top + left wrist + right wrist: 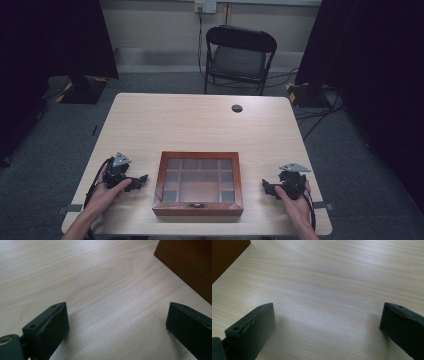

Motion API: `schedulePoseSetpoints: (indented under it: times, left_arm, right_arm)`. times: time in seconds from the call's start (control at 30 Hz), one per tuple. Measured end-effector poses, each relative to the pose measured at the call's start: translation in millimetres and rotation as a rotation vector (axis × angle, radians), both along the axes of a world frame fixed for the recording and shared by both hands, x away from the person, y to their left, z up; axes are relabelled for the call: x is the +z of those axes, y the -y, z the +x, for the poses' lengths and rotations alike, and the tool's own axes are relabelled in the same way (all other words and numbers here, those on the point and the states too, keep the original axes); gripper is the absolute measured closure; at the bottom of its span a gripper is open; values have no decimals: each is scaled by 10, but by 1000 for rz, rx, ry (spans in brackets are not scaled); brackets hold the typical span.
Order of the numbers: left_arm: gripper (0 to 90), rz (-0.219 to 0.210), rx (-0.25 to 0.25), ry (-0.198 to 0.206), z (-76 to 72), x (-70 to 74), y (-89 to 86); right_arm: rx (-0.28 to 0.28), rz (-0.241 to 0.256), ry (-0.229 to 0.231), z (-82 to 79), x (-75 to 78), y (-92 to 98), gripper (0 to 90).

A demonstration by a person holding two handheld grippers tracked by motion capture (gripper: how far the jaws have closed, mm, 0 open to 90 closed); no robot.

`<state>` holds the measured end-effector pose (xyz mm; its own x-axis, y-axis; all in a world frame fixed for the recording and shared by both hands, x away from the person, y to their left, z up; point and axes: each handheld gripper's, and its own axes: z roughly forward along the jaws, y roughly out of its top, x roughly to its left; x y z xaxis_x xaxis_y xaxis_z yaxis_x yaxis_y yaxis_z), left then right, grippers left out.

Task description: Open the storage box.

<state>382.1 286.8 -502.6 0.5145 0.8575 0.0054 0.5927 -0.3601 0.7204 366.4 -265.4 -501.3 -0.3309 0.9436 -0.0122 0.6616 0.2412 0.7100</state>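
While both rest on the table (200,120), the wooden box (198,184) lies between left gripper (140,180) and right gripper (266,186) (equally near); each gapes wide, empty.

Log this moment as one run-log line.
left gripper: open, resting on table, left of wooden box | right gripper: open, right of box | box: lid shut, untouched | phase: pre-contact
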Motion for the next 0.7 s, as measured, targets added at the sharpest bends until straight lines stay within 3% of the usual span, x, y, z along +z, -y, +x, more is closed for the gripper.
schedulePoseSetpoints:
  times: [0.27, 0.4, 0.5, 0.67, 0.7]
  left_arm:
    - [37, -2, 1, -1, 0, -1, 1]
    - [37, 1, 0, -1, 1, 0, -1]
    - [37, 0, -1, -2, 0, 0, -1]
    - [37, -3, 1, -1, 0, -1, 1]
    - [37, -3, 1, -1, 0, -1, 1]
  right_arm:
    - [27, 4, -2, -14, 3, 6, 0]
    - [87, 15, -8, -39, 64, -30, 168]
    - [125, 34, -19, -48, 90, -67, 227]
    - [199, 124, -61, -66, 176, -132, 289]
    - [199, 124, -61, -66, 176, -132, 289]
